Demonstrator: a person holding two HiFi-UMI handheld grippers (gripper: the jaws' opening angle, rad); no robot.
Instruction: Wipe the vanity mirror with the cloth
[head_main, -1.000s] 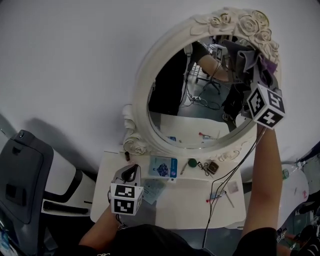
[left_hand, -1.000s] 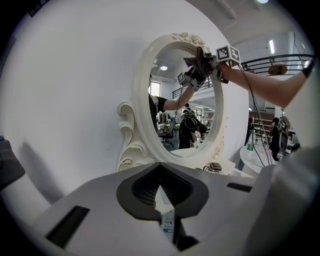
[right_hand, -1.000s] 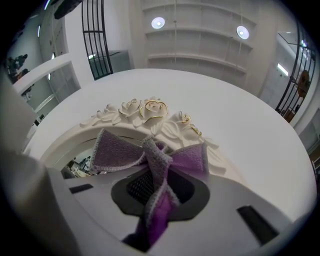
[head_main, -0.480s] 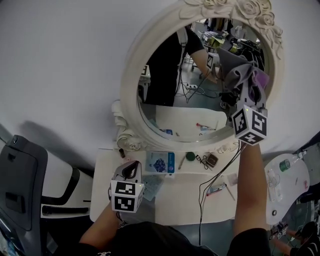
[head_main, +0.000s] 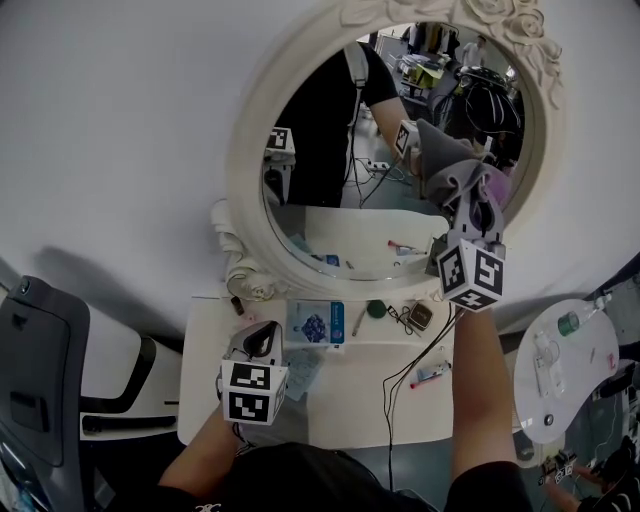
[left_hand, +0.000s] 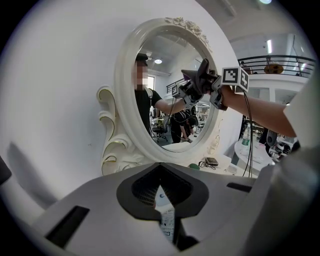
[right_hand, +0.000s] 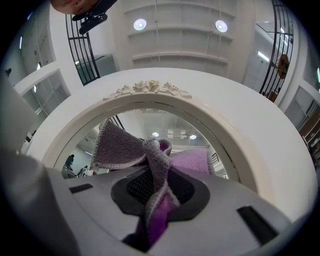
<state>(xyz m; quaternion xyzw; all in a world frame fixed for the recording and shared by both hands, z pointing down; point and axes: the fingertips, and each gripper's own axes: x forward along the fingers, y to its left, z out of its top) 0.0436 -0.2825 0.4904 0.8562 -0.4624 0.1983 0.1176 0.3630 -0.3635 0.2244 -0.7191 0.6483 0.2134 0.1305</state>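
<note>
Cloth (right_hand: 150, 165), nubby, in right tongs (right_hand: 159, 197), oval mirror (head_main: 330, 150)

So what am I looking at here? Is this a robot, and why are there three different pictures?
There is no robot. A person holds a two-jaw gripper in each hand, and the cubes with black-and-white squares are parts of those grippers. One picture comes from a camera on the person's head, looking steeply down. The other two come from cameras that ride on each gripper and look along its jaws. The right gripper is shut on a grey and purple cloth, held up at the oval vanity mirror. The left gripper is shut with nothing in it, low over the white table. On the table lie a blue packet and a small green round thing.
</note>
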